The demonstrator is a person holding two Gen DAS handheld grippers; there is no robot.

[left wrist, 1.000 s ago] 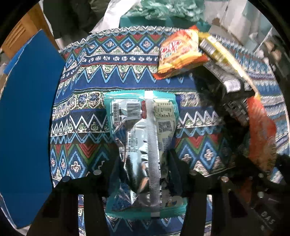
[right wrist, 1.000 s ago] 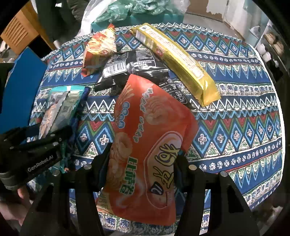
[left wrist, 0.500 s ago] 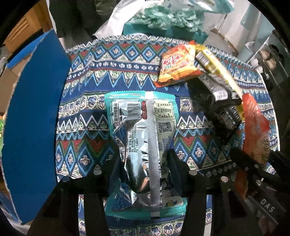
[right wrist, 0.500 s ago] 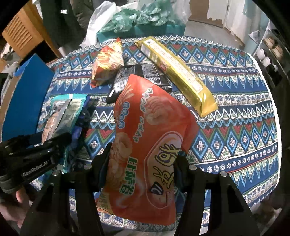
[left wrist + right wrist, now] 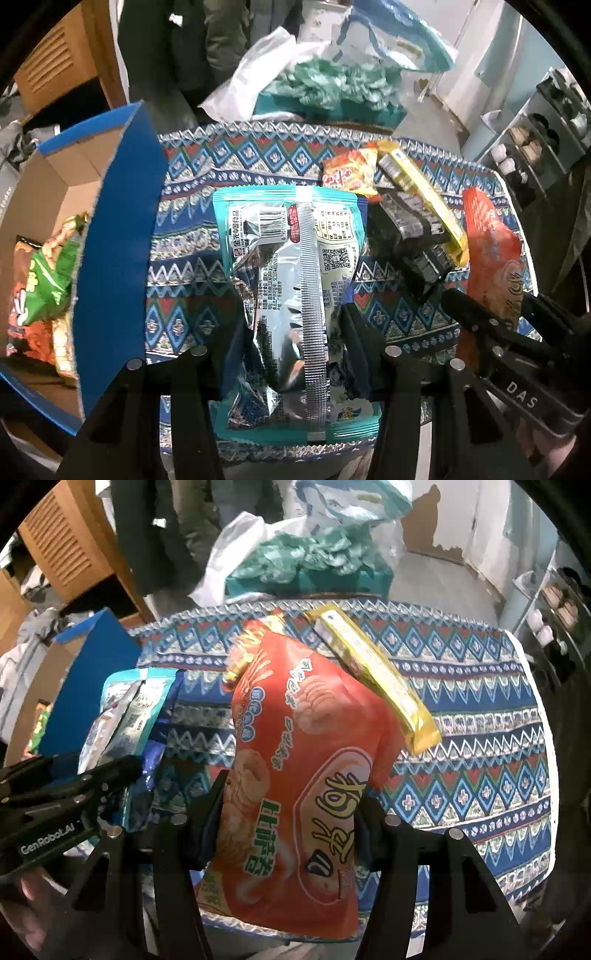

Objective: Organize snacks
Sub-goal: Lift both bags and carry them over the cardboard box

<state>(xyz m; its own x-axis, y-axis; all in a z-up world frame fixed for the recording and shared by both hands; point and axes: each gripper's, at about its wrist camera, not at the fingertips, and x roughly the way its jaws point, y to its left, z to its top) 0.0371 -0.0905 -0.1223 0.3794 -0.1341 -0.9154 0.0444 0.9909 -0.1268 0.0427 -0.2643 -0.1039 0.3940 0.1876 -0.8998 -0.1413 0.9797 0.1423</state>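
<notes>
My left gripper [image 5: 291,332] is shut on a teal and silver snack bag [image 5: 295,280] and holds it up above the patterned tablecloth [image 5: 229,177]. My right gripper [image 5: 291,805] is shut on a large orange chip bag [image 5: 306,771], also lifted off the table. The orange bag shows at the right of the left wrist view [image 5: 487,251], and the teal bag at the left of the right wrist view [image 5: 125,712]. An open blue cardboard box [image 5: 114,229] stands at the left with several snack bags [image 5: 48,273] inside.
On the table lie a long yellow packet [image 5: 373,672], a black packet [image 5: 410,225] and a small orange-yellow bag [image 5: 351,170]. Behind the table are a teal box with green filling [image 5: 306,565], a white plastic bag, and wooden furniture [image 5: 70,542]. Shelves stand at the right.
Both grippers have risen and pulled back with their bags still held. The open box and its contents have come into the left wrist view. The table looks farther away.
</notes>
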